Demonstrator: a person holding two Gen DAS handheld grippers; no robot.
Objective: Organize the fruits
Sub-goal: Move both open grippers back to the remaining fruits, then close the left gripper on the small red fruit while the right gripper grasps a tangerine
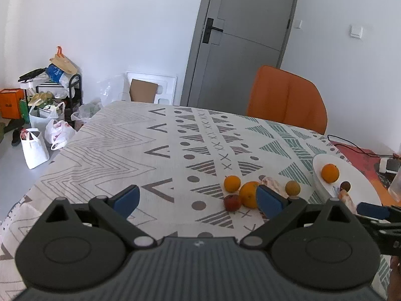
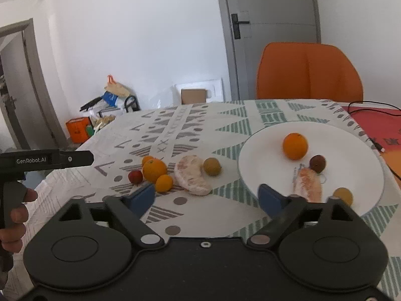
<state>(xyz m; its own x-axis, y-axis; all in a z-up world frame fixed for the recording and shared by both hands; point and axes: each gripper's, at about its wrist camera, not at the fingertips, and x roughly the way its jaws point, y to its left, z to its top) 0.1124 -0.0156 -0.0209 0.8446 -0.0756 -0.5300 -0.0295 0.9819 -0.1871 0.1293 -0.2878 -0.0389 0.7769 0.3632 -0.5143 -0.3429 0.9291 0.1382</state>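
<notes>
A white plate [image 2: 253,160] holds an orange [image 2: 295,146], a dark brown fruit [image 2: 317,163], a peeled pomelo segment [image 2: 308,184] and a small yellow fruit [image 2: 343,195]. Left of it on the patterned tablecloth lie a large orange [image 2: 154,170], a small orange [image 2: 164,183], a red fruit [image 2: 135,176], a peeled pomelo piece [image 2: 191,175] and a yellow-green fruit [image 2: 212,166]. My right gripper [image 2: 206,198] is open and empty, above the table in front of them. My left gripper [image 1: 198,199] is open and empty, left of the fruit cluster [image 1: 248,193]. The plate also shows in the left wrist view [image 1: 351,173].
An orange chair [image 2: 309,71] stands behind the table. A black cable [image 2: 371,104] lies over a red cloth [image 2: 381,125] at the far right. Bags and a cluttered rack [image 1: 50,95] stand on the floor left of the table. A grey door [image 1: 245,37] is behind.
</notes>
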